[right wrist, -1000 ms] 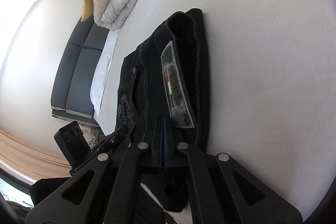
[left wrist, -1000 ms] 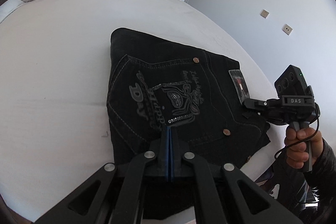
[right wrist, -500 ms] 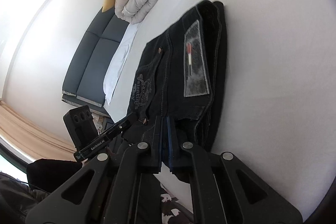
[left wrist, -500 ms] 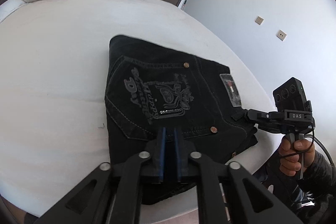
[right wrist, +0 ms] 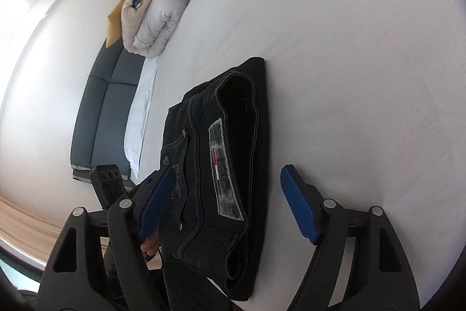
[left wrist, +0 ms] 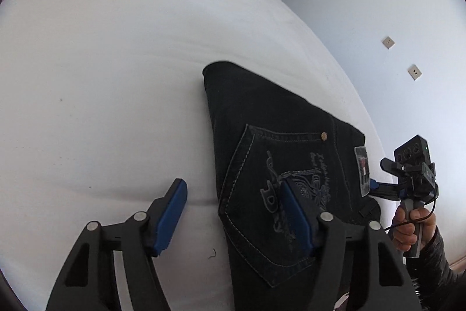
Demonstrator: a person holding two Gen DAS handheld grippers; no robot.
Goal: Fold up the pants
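Pants (left wrist: 279,165) lie folded — long axis running away across the bed (left wrist: 102,77) — each hand-held gripper spread wide, gripping nothing.

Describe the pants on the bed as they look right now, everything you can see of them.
The pants are black denim, folded into a compact stacked bundle lying flat on the white bed near its edge. The back pocket faces up, with pale stitching, embroidered lettering and copper rivets; a grey patch sits on the waistband. From the right wrist view the folded layers show at the end. Neither gripper holds them.

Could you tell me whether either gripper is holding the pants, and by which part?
Nothing is held: both grippers' jaws have just opened, and the folded pants lie free on the bed.
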